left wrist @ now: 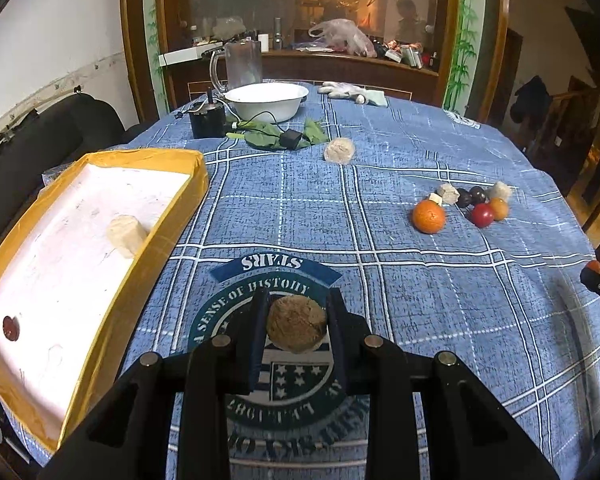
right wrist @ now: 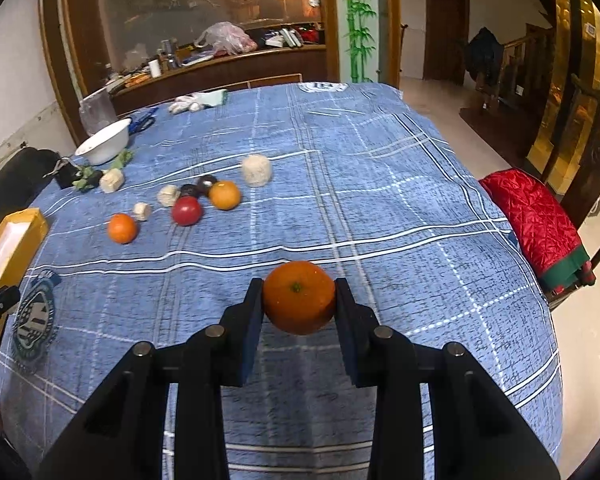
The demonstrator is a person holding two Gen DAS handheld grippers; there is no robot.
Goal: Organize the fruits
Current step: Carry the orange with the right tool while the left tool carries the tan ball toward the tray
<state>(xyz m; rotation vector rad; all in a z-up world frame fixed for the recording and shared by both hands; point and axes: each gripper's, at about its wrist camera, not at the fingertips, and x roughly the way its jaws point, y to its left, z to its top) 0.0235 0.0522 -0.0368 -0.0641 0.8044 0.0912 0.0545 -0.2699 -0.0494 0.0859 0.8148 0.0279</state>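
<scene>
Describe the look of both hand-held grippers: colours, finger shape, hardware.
Both match. The left hand-held gripper and right hand-held gripper have matte black angular frames with triangular cut-outs, four round silver pin heads across the linkage, and two flat slab fingers faced with dark navy pads. No cables, markings or sleeves are visible.

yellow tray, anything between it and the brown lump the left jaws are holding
Nothing visible. The brown lump sits in the left gripper, and only bare blue tablecloth lies between it and the yellow tray rim to its left.
</scene>
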